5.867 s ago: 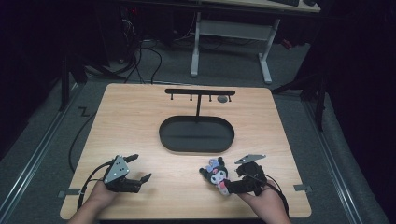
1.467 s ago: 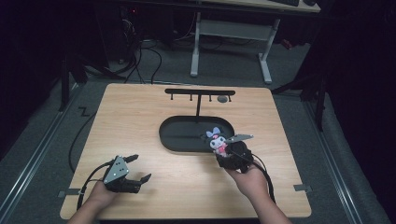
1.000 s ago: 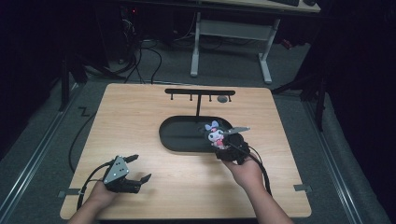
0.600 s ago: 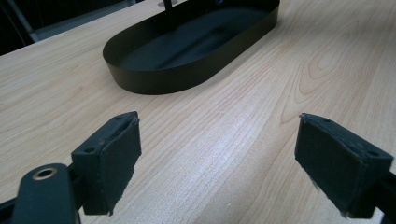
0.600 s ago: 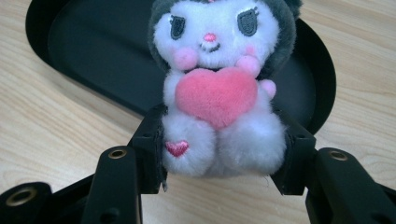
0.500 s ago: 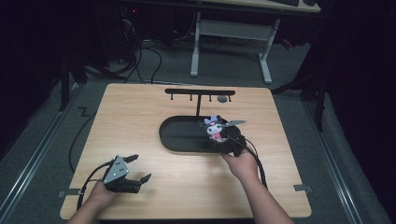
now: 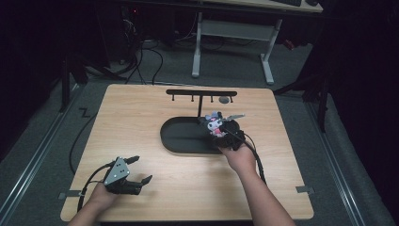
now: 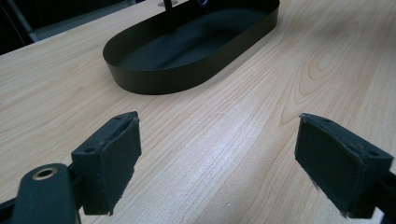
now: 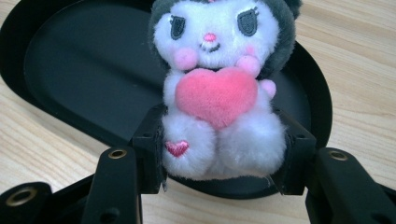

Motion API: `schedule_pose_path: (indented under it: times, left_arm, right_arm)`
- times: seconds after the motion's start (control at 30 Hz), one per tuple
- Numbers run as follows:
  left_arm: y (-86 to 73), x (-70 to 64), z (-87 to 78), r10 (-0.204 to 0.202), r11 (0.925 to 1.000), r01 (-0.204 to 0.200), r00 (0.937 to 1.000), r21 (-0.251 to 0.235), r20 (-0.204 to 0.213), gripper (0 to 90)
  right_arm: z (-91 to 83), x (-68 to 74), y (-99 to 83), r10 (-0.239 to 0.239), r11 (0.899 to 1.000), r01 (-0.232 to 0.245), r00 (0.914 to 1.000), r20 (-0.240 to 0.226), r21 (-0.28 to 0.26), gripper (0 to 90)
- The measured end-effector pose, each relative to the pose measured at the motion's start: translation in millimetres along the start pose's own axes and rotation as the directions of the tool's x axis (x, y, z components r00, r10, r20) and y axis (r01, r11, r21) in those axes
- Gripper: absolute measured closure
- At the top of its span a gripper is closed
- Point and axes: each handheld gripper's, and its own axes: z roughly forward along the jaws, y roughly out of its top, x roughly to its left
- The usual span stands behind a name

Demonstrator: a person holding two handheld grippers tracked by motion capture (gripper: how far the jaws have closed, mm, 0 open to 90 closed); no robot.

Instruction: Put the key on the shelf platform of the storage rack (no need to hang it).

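The right tool (image 9: pixel 219 175) grips the plush toy (image 9: pixel 219 88) around its lower body over the black oval tray (image 9: pixel 65 70); it looks soft, light and squashy, so a waist hold suits it. The left tool (image 8: pixel 233 163) rests wide open and empty on the smooth wooden tabletop (image 7: pixel 141 117), in a dim room, with a hook rack (image 7: pixel 201 94) probably standing in the tray.

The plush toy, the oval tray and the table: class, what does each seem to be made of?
Plush toy: soft fuzzy fabric, stitched face. Oval tray: probably thin matte black metal, judging by its sharp, even wall; could be plastic. Table: pale wood or wood-look laminate, visible grain.
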Motion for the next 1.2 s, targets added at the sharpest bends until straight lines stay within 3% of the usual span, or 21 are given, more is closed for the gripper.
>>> schedule_pose_path:
  times: [1.2]
  left_arm:
    - [-0.1, 0.3, -0.5, -0.002, 1.0000, 0.002, 1.0000, 0.000, 0.002, 15.4]
  right_arm:
    - [20.6, 1.0, 12.7, 0.017, 1.000, -0.017, 0.9999, 0.000, 0.020, 47.2]
